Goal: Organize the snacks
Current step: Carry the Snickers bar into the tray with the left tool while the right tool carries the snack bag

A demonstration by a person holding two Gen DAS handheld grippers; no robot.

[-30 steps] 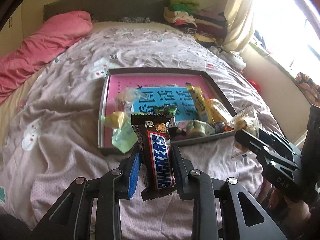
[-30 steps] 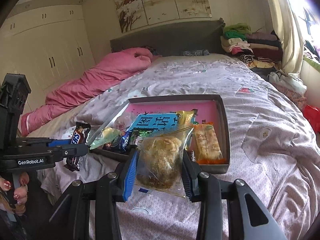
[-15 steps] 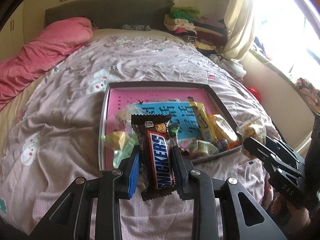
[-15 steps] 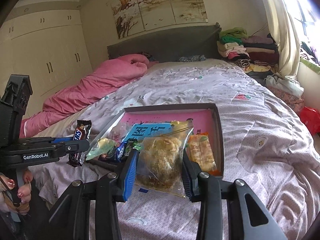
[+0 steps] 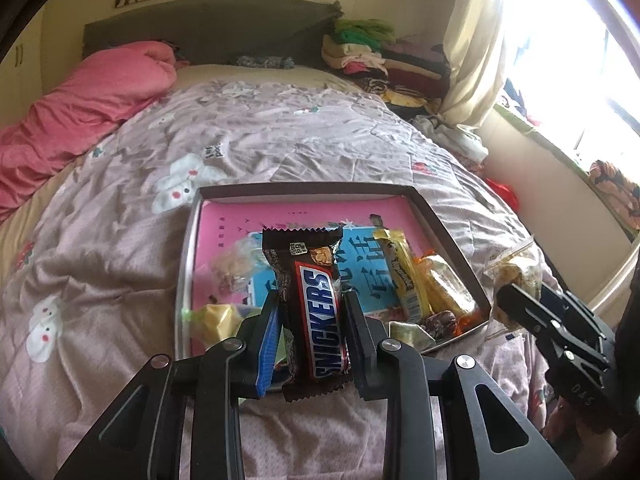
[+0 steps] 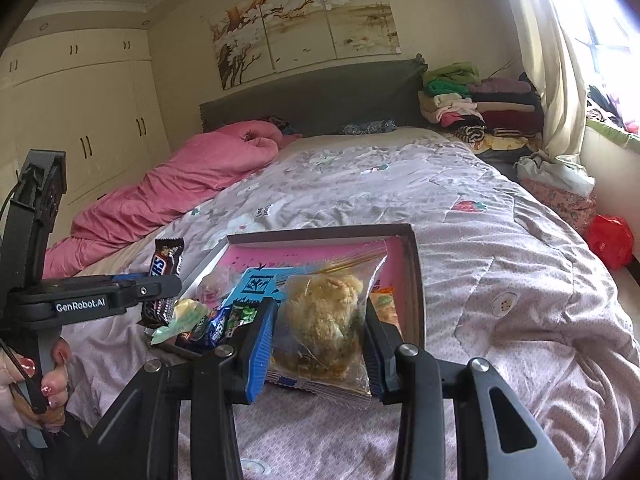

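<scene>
While my left hand-held gripper [image 5: 310,322] clamps the Snickers bar [image 5: 316,304] at lower centre and my right [image 6: 318,344] grips the snack bag [image 6: 324,320], I should release both squarely inside the tray [image 5: 304,191].

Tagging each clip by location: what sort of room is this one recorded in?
A home bedroom. The snack tray sits on a bed with a floral quilt and grey headboard; built-in wardrobes line one wall, and folded clothes are stacked by the curtained window.
</scene>
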